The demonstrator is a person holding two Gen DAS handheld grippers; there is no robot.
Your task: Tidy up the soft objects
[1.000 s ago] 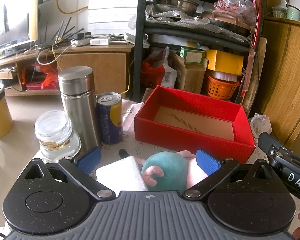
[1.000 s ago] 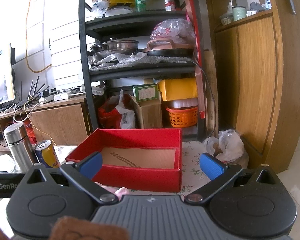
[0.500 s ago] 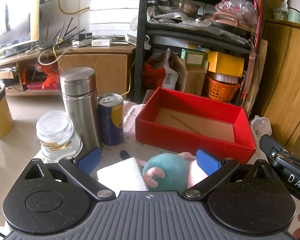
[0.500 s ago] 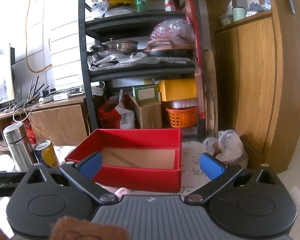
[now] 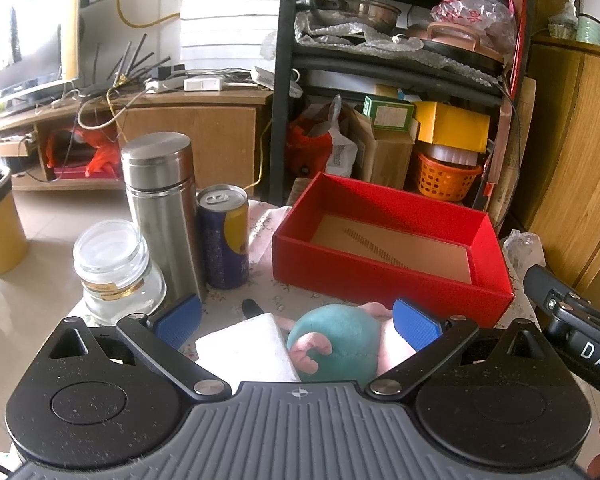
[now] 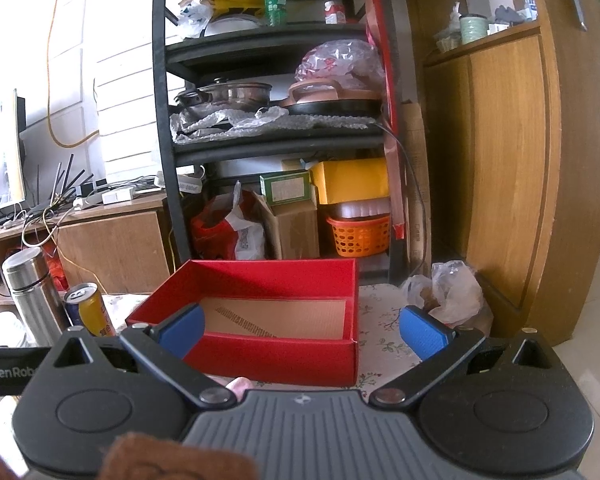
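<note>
A teal and pink plush toy (image 5: pixel 340 344) lies on the table between the fingers of my open left gripper (image 5: pixel 298 322), next to a white sponge block (image 5: pixel 246 346). An open red box (image 5: pixel 388 248) with a bare cardboard floor stands just beyond them. My right gripper (image 6: pixel 302 330) is open and empty, facing the same red box (image 6: pixel 268 332) from nearer its right end. A bit of pink plush (image 6: pixel 238 384) peeks out below it. A brown fuzzy thing (image 6: pixel 172 460) shows at the bottom left of the right wrist view.
A steel flask (image 5: pixel 162 204), a blue and yellow can (image 5: pixel 224 236) and a glass jar (image 5: pixel 114 268) stand left of the box. A black shelf rack (image 6: pixel 268 120) with pots and a wooden cabinet (image 6: pixel 500 184) are behind. A plastic bag (image 6: pixel 448 296) lies at the table's right.
The left gripper has drifted slightly, so the flask, can and box sit a little higher and further right in its view. The right view is unchanged.
</note>
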